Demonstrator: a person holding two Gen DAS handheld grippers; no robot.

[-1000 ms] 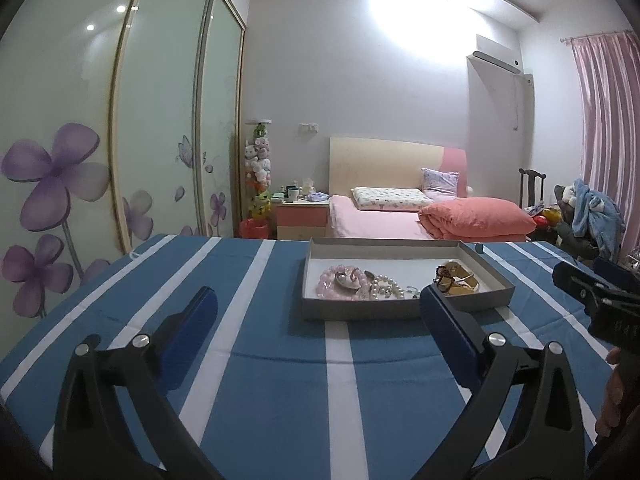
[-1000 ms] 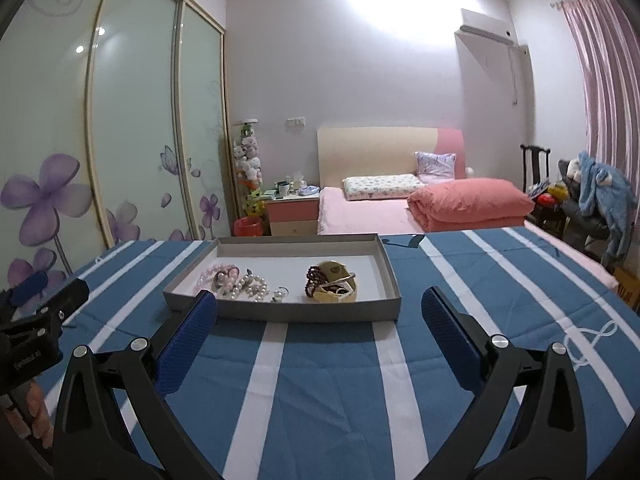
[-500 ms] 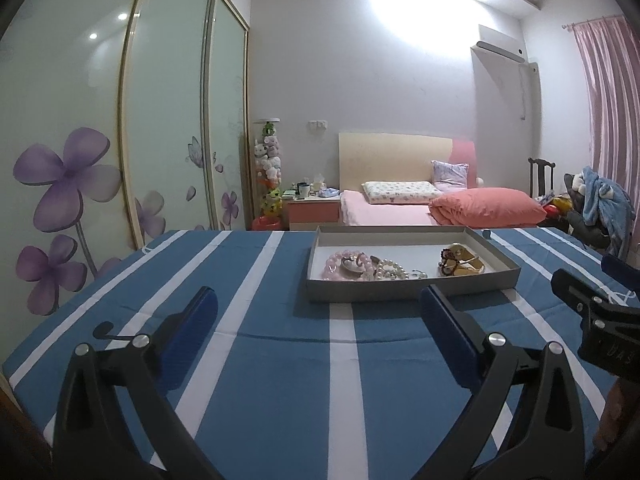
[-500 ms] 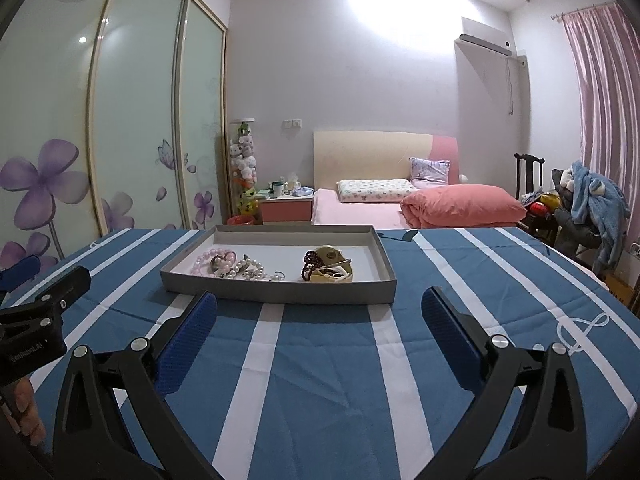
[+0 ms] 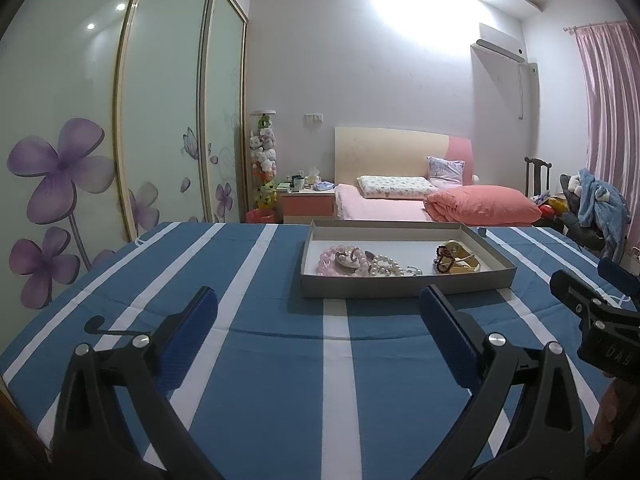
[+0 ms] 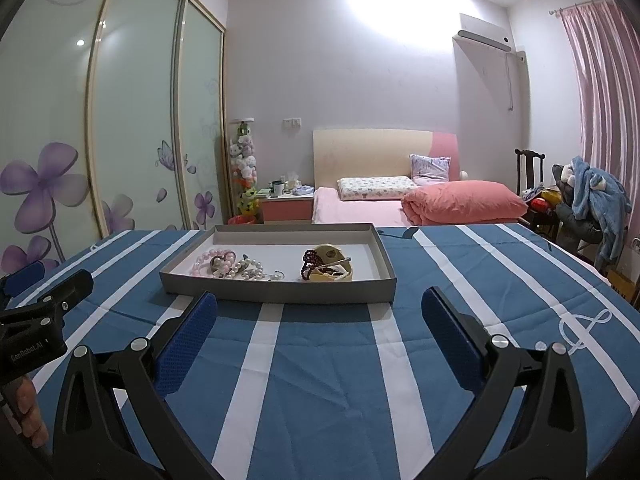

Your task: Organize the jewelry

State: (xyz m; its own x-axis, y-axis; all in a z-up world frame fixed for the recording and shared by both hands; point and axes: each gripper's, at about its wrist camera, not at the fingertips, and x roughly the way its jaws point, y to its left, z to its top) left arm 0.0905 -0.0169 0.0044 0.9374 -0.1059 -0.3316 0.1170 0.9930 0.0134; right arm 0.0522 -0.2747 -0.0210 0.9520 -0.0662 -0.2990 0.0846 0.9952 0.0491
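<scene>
Both grippers, left (image 5: 318, 312) and right (image 6: 319, 312), hover with fingers wide apart, empty. The jewelry (image 6: 240, 266) lies in the tray (image 6: 280, 292) on the table (image 6: 320, 380). Beads look light, limp and slippery; pinch a strand mid-loop. The left gripper reads "GenRobot.AI".

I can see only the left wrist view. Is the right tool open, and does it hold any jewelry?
Observer: The right tool is open and holds nothing. Its fingers stop short of the tray.
Operator: Does the right view show what holds my left tool?
Observer: Yes. At its lower left edge, a hand grips the left tool from below.
</scene>
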